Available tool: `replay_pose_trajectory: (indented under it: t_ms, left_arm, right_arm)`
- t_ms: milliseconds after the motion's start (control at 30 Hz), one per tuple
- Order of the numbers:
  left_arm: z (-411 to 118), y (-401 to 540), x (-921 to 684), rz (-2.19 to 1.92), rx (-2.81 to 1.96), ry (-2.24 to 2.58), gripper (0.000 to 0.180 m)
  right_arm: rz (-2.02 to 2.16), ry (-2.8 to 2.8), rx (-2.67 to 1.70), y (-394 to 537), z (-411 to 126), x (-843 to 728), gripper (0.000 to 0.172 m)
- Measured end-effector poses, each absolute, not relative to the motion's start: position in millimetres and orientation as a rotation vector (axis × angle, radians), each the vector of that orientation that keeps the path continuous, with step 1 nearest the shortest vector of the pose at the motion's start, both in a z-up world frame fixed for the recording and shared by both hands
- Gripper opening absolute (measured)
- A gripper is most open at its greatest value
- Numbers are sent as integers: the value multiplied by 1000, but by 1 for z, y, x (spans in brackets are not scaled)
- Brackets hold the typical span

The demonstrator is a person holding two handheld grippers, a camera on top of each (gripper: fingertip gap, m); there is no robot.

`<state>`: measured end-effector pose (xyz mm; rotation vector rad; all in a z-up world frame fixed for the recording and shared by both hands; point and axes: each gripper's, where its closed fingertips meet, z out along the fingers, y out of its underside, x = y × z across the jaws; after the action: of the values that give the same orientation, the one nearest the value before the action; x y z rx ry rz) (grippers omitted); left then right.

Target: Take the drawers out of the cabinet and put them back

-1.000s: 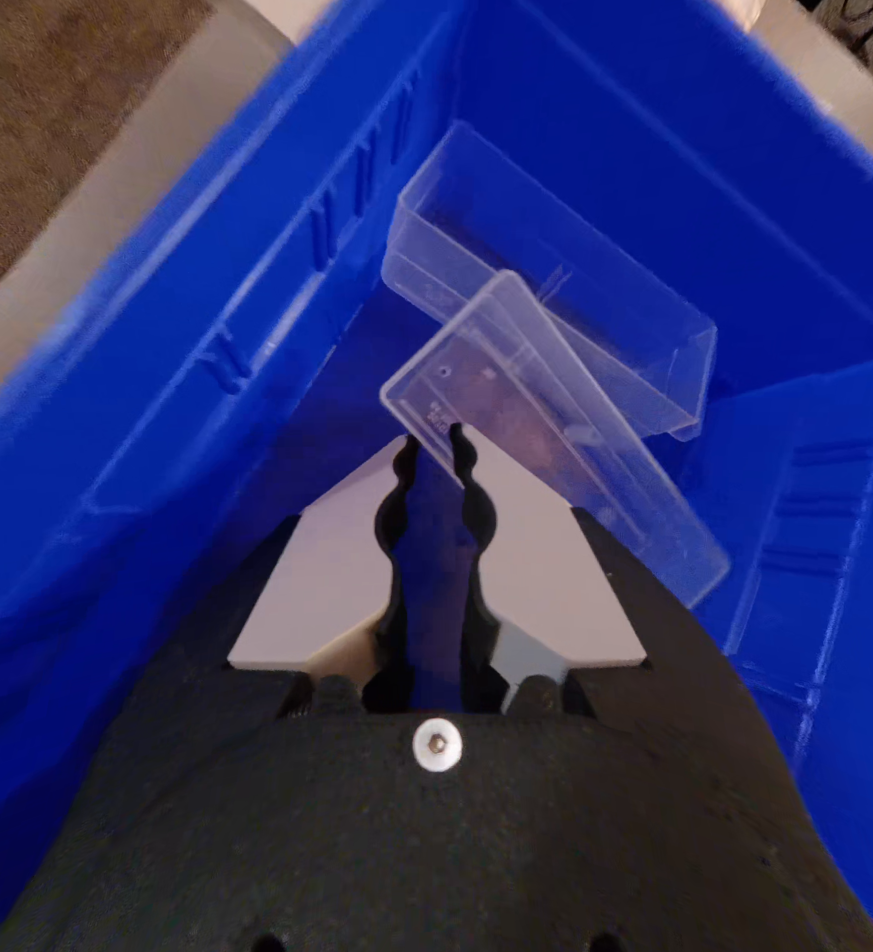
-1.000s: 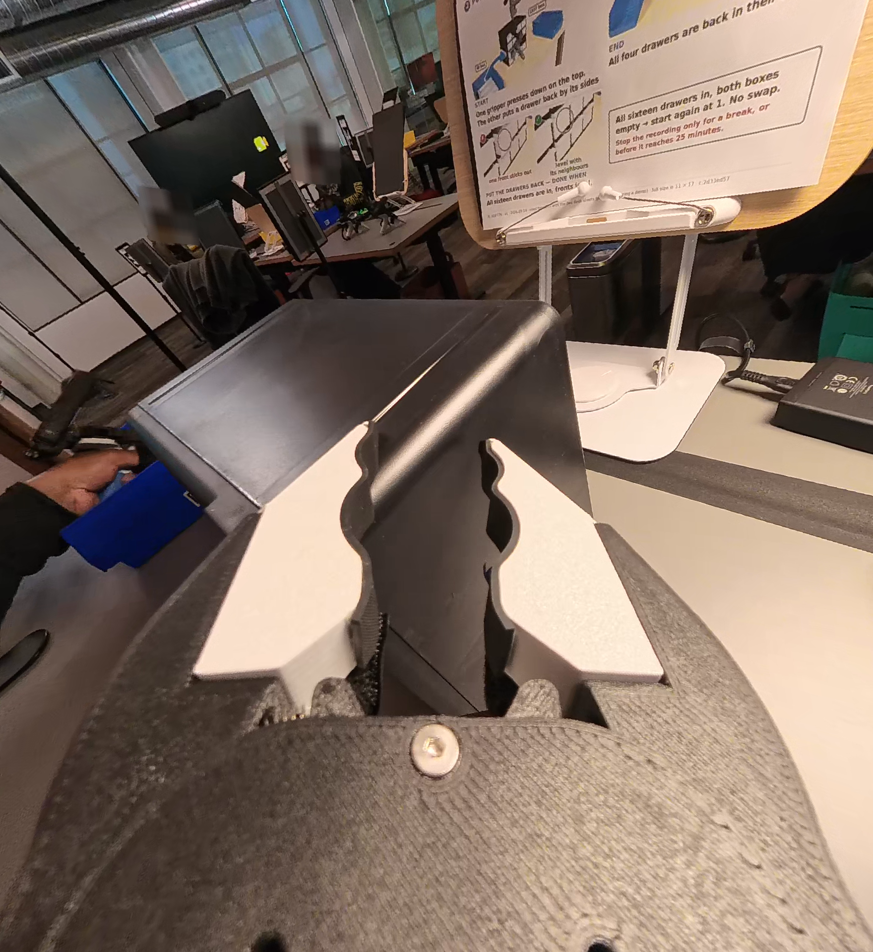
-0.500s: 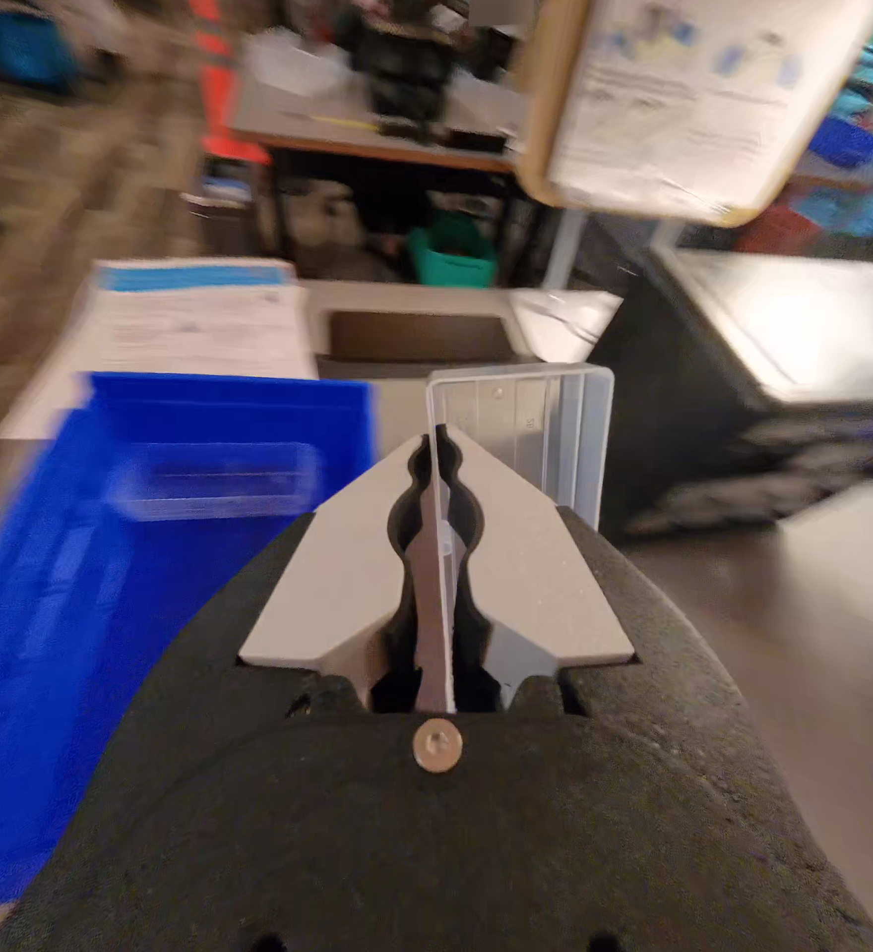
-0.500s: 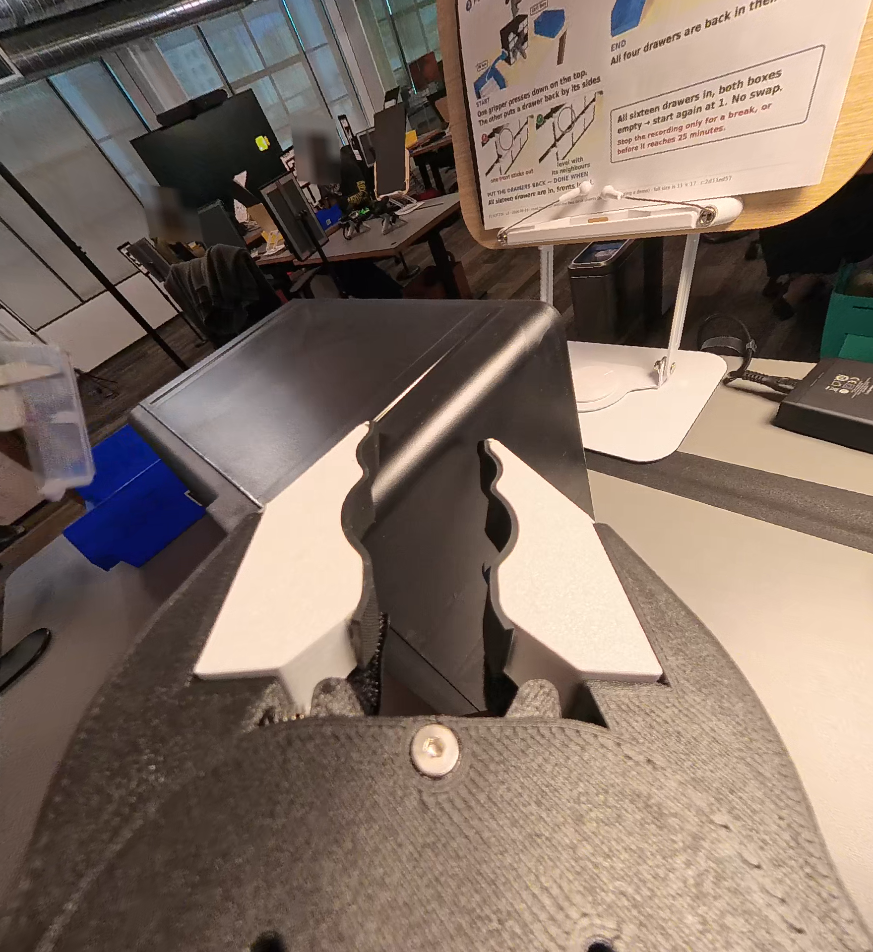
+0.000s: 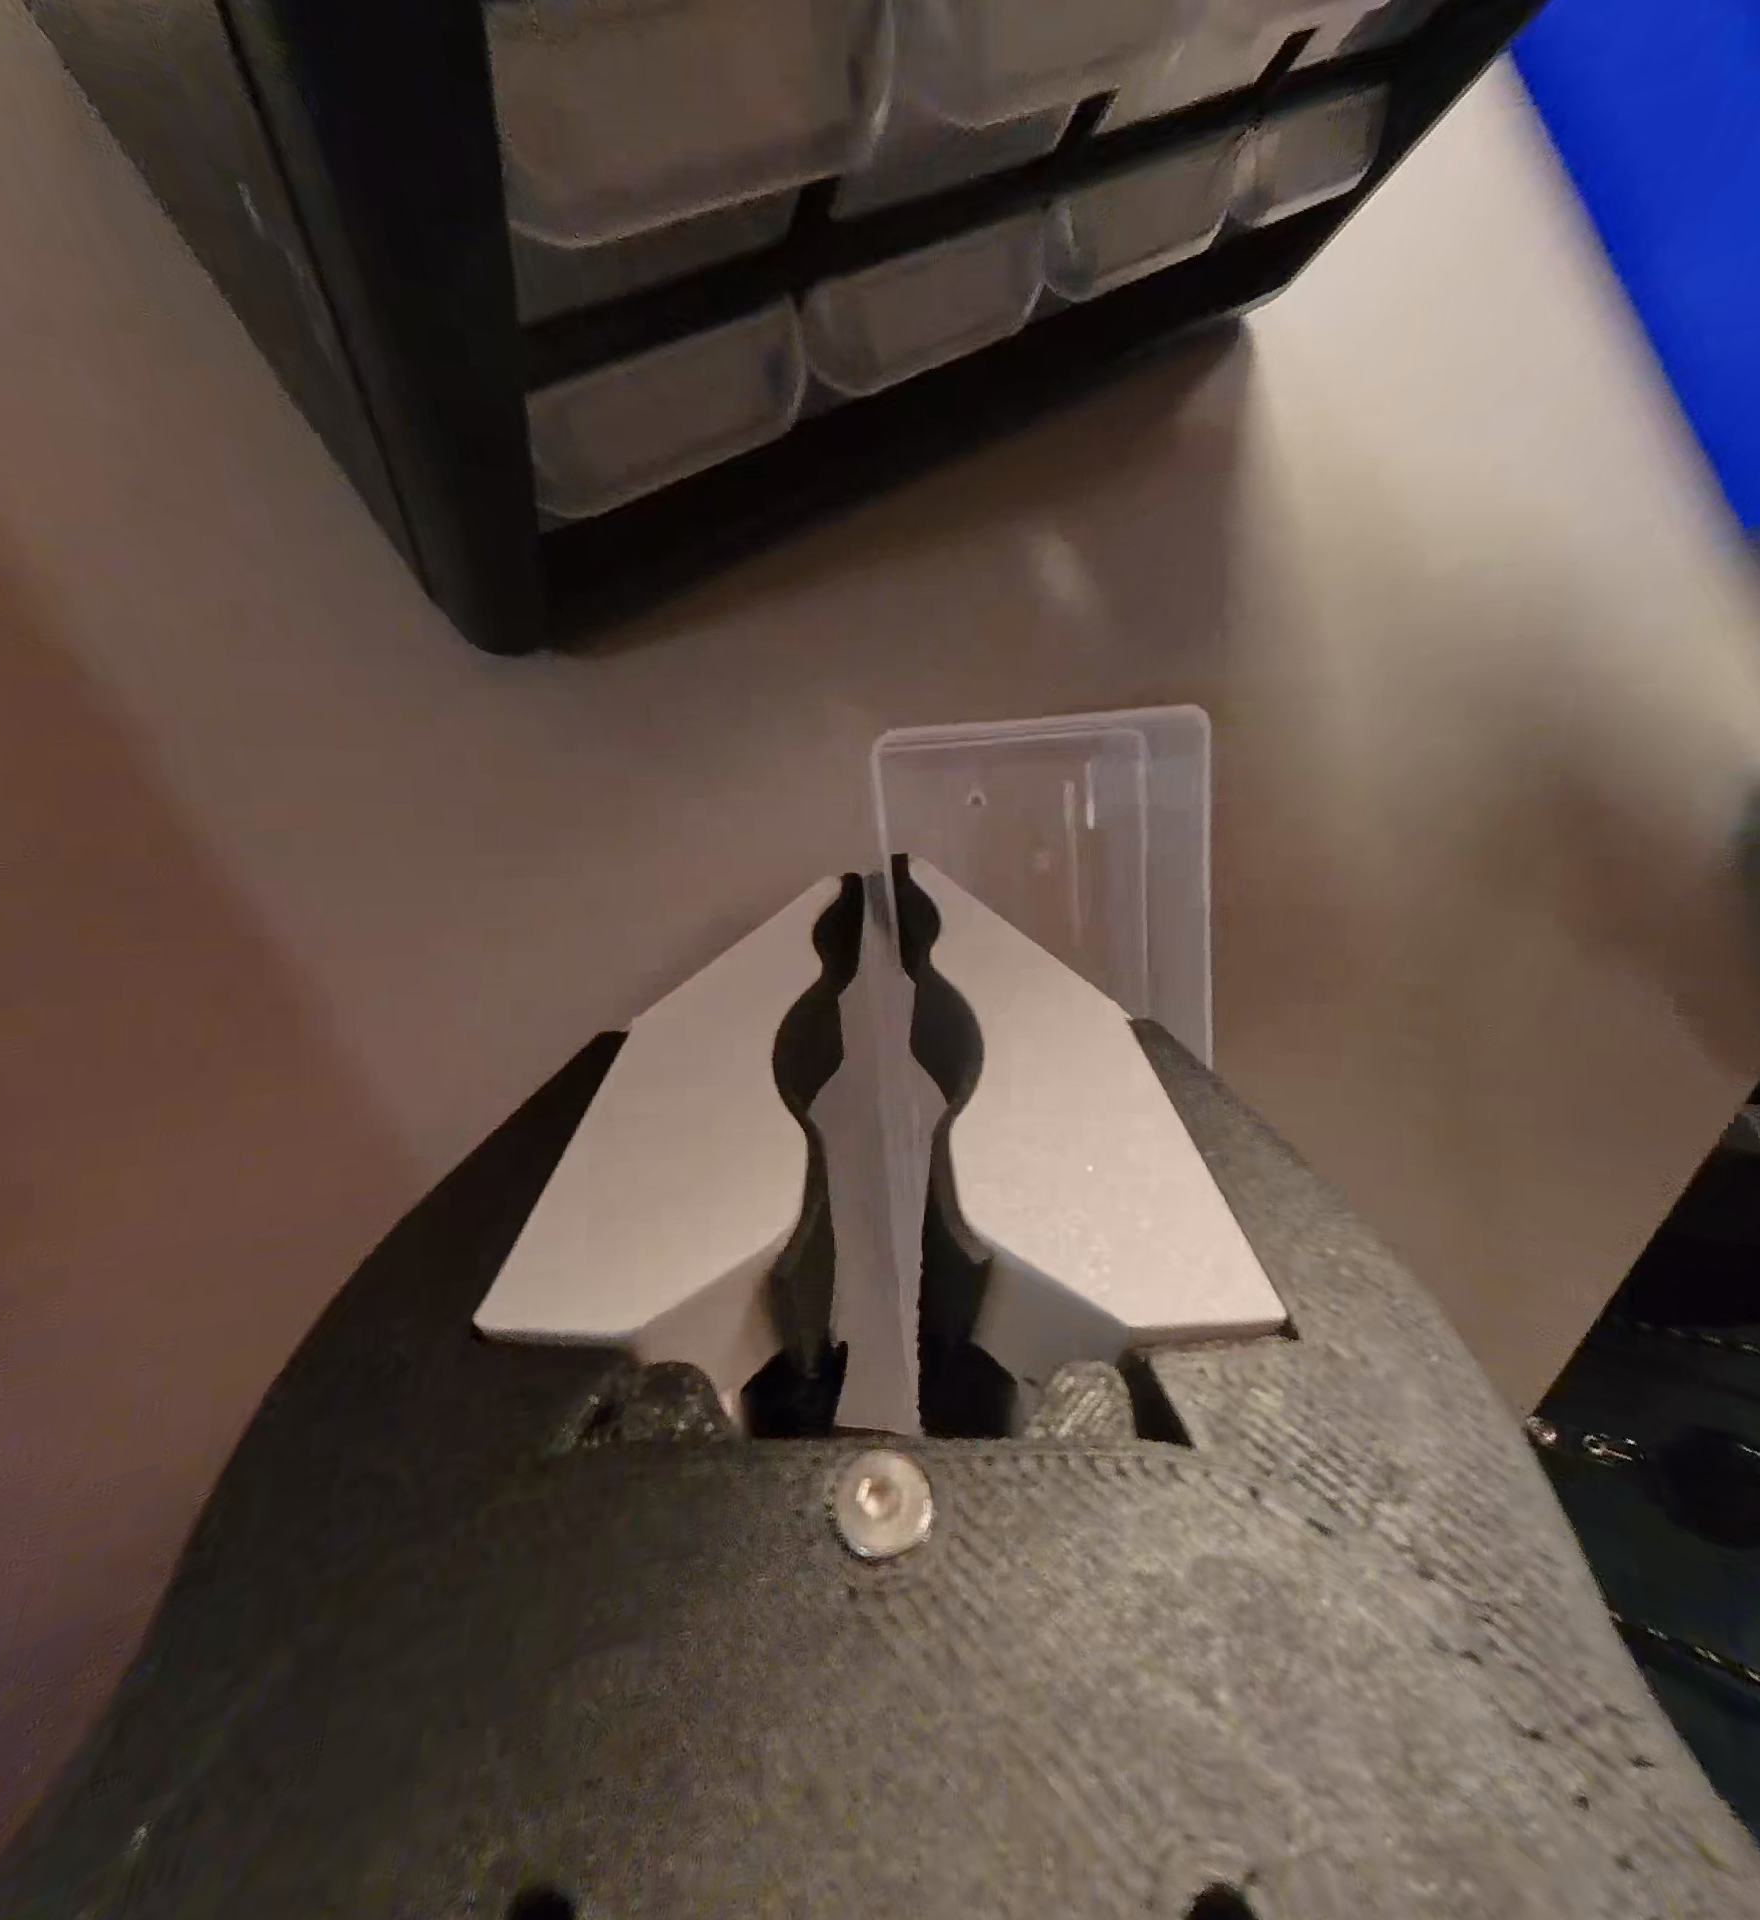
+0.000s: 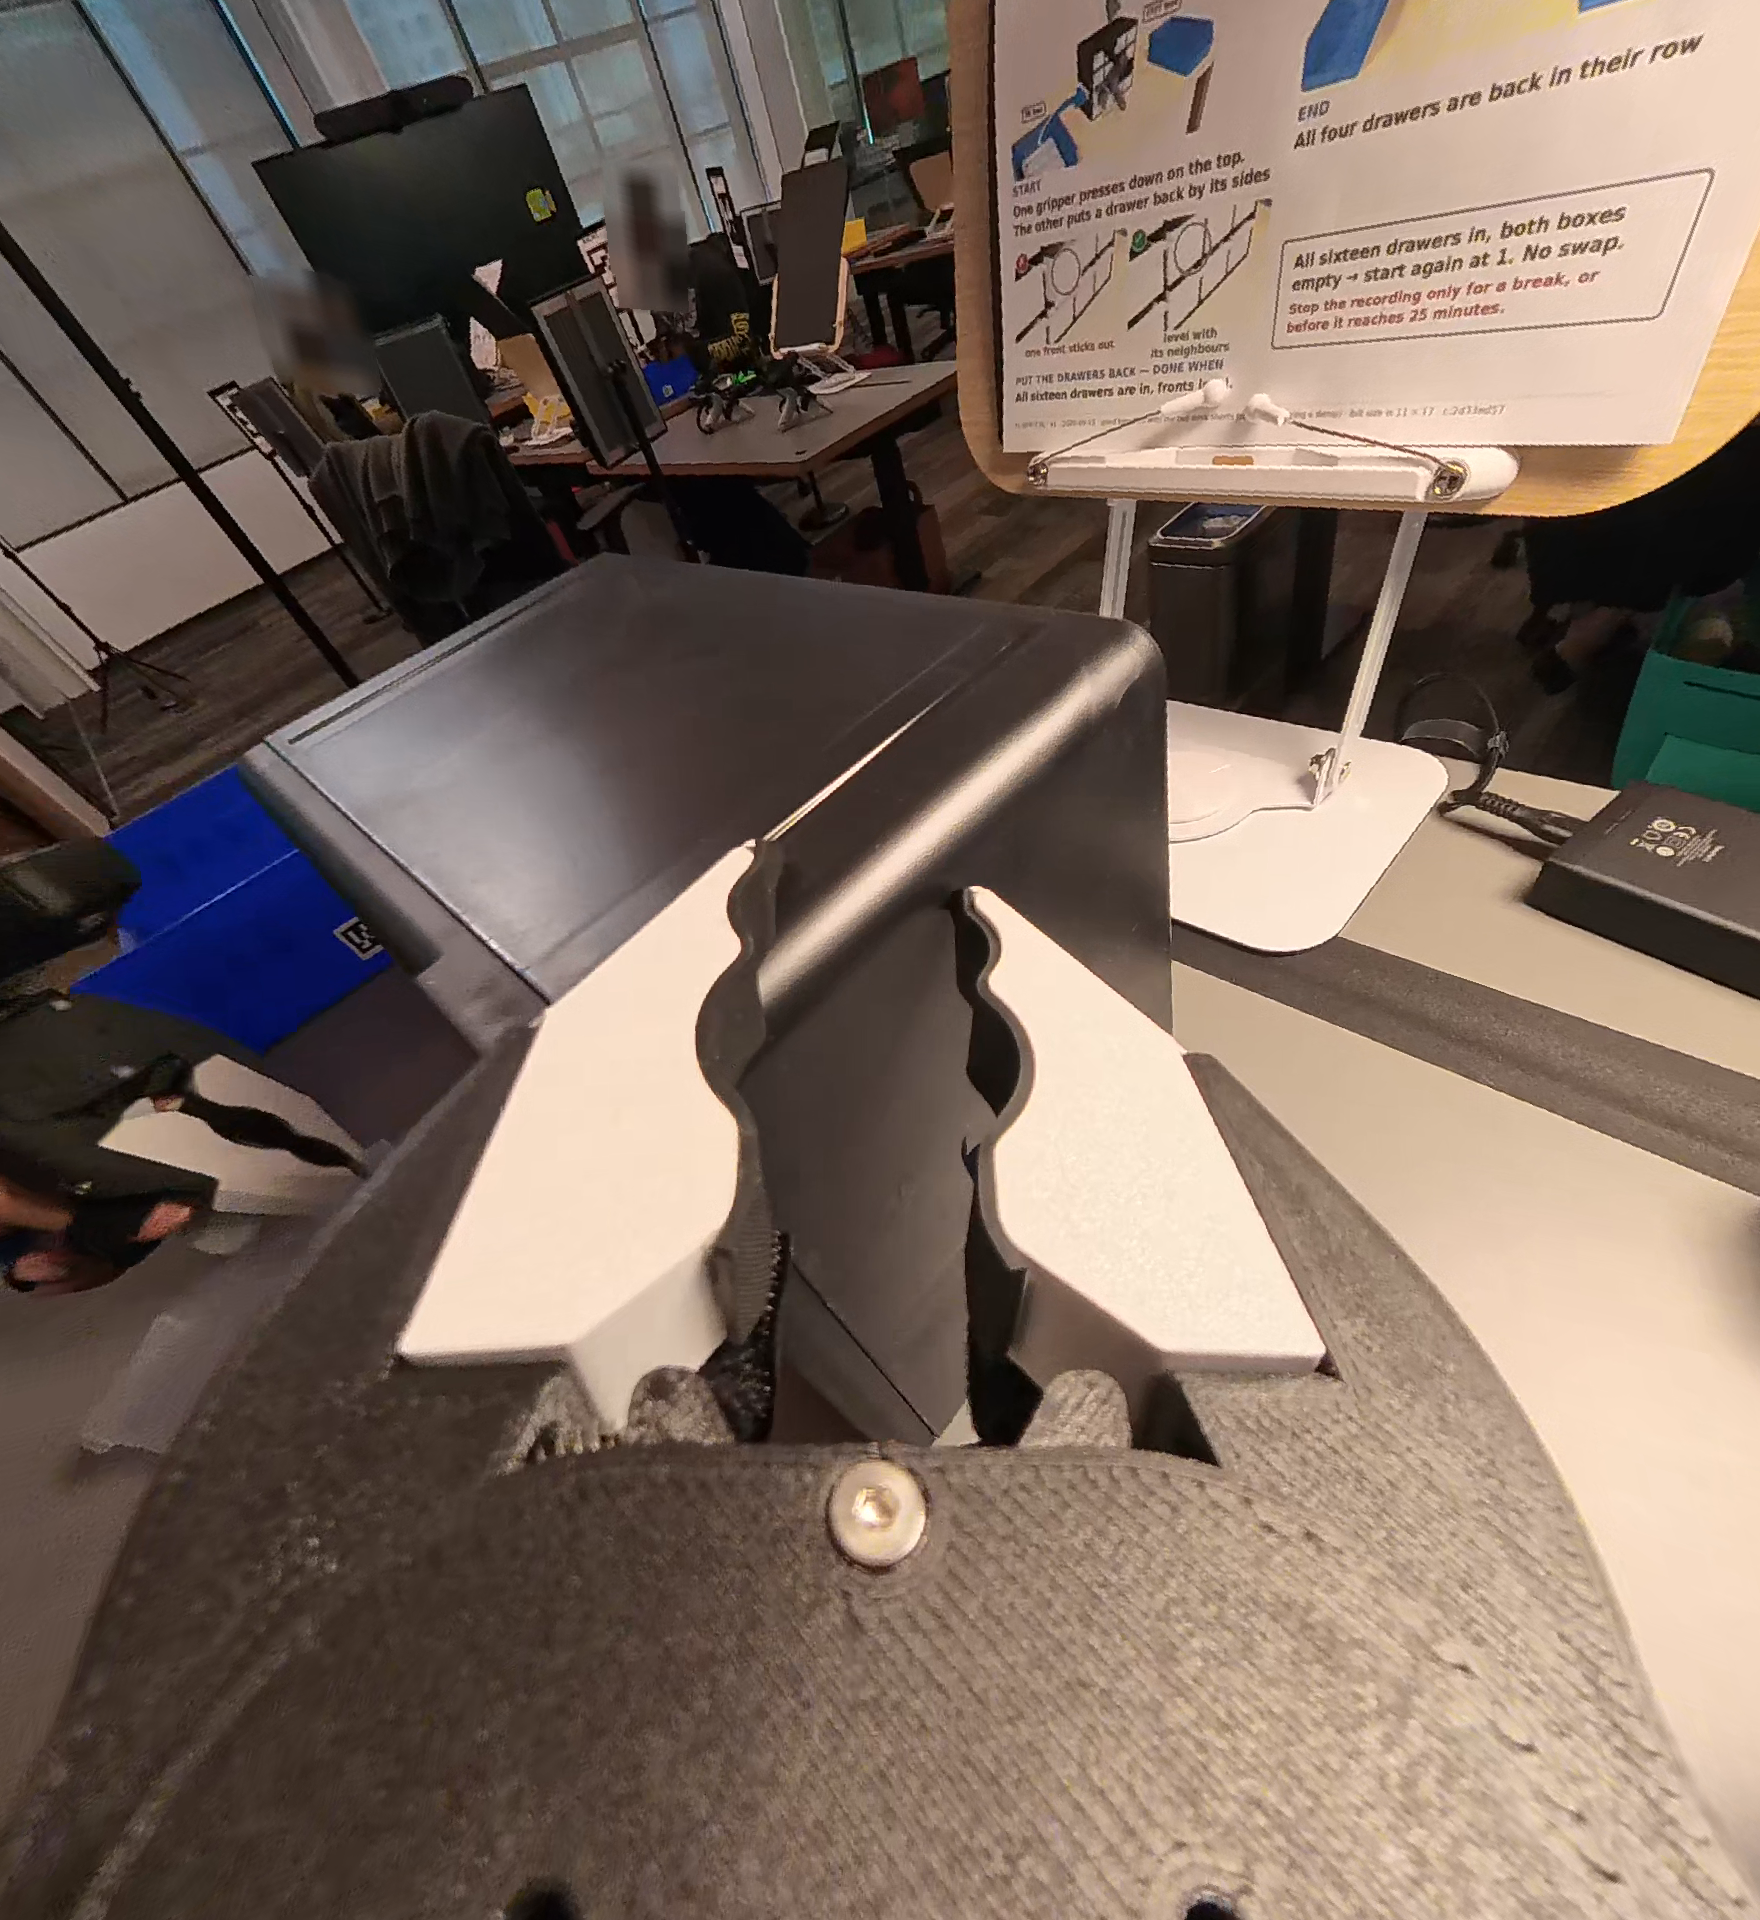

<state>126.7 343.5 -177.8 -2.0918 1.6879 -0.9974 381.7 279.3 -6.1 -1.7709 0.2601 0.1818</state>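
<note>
Drawers of clear plastic fill the black cabinet (image 5: 419, 343) at the top of the left wrist view; their rounded fronts (image 5: 668, 416) are blurred and the upper rows are cut off by the frame, so their count cannot be told. Below them, over the bare grey surface (image 5: 232, 779), 1 clear drawer (image 5: 1042, 883) is out of the cabinet: it is a see-through, thin-walled box with rounded corners, seen end-on, and the left gripper (image 5: 881, 883) is nearly closed with both fingertips pinching 1 of its side walls. The rest of that wall is hidden between the fingers. At the far right edge a blue bin (image 5: 1686, 208) shows only as a blurred corner. In the right wrist view, the right gripper (image 6: 860, 883) stands wide apart astride the rear top edge of the cabinet (image 6: 647, 748); whether its pads press the casing cannot be made out. Behind, a stand holds a printed instruction sheet (image 6: 1375, 208), cut off at the top, and a dark box (image 6: 1707, 894) bears a small printed emblem.
</note>
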Motion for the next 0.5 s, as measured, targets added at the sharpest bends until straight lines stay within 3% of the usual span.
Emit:
replay_pose_trajectory:
  t_ms: [200, 400, 500]
  left_arm:
    - [-165, 339, 126, -1007, -1917, 1764, 53]
    - [-140, 290, 69, -965, -1047, 2297, 53]
    - [-152, 277, 40, -915, -893, 2455, 51]
  right_arm:
    - [192, 260, -1770, 279, -6, 382, 38]
    - [189, 264, -1770, 279, -6, 382, 38]
    - [196, 263, -1766, 280, -6, 382, 38]
